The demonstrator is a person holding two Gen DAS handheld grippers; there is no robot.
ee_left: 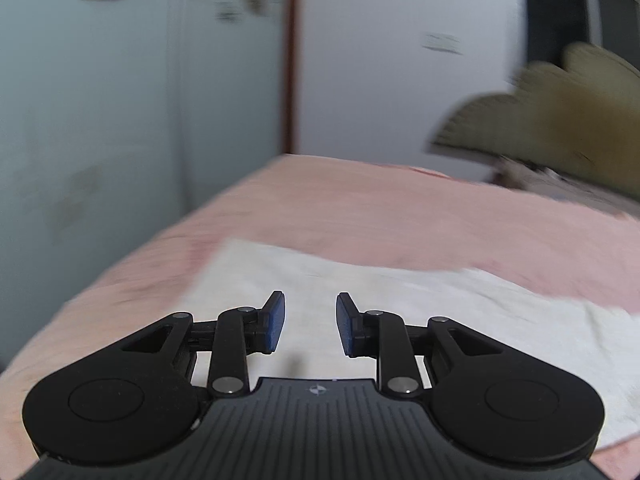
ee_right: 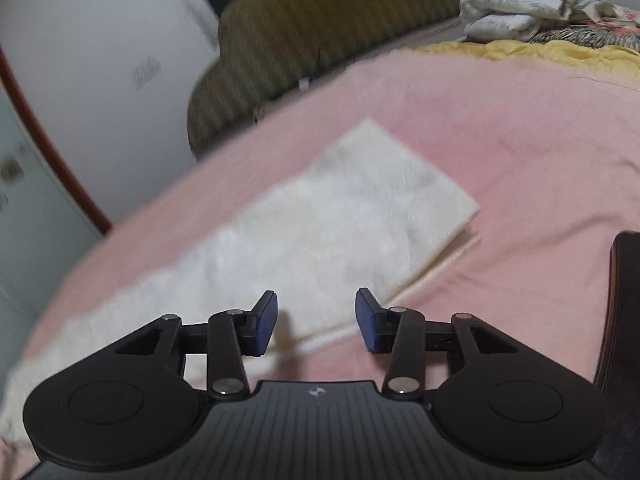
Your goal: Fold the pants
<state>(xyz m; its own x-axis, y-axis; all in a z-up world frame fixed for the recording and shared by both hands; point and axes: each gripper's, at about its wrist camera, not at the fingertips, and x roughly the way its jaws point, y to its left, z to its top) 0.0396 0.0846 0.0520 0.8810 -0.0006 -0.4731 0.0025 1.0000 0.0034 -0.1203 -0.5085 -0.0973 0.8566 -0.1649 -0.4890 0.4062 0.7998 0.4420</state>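
Note:
Cream-white pants (ee_right: 328, 216) lie flat in a long folded strip on a pink bed sheet (ee_right: 520, 140). In the left wrist view the pants (ee_left: 360, 292) stretch across under the gripper. My left gripper (ee_left: 310, 322) is open and empty, hovering just above the pants. My right gripper (ee_right: 316, 320) is open and empty, above the near long edge of the pants, where a lower layer shows along the edge.
An olive scalloped headboard (ee_right: 320, 28) stands at the far end of the bed. Folded white cloths (ee_right: 524, 0) and a yellow blanket (ee_right: 560, 52) lie at the far right. A dark chair edge (ee_right: 624, 312) is at the right. White walls (ee_left: 380, 60) rise behind.

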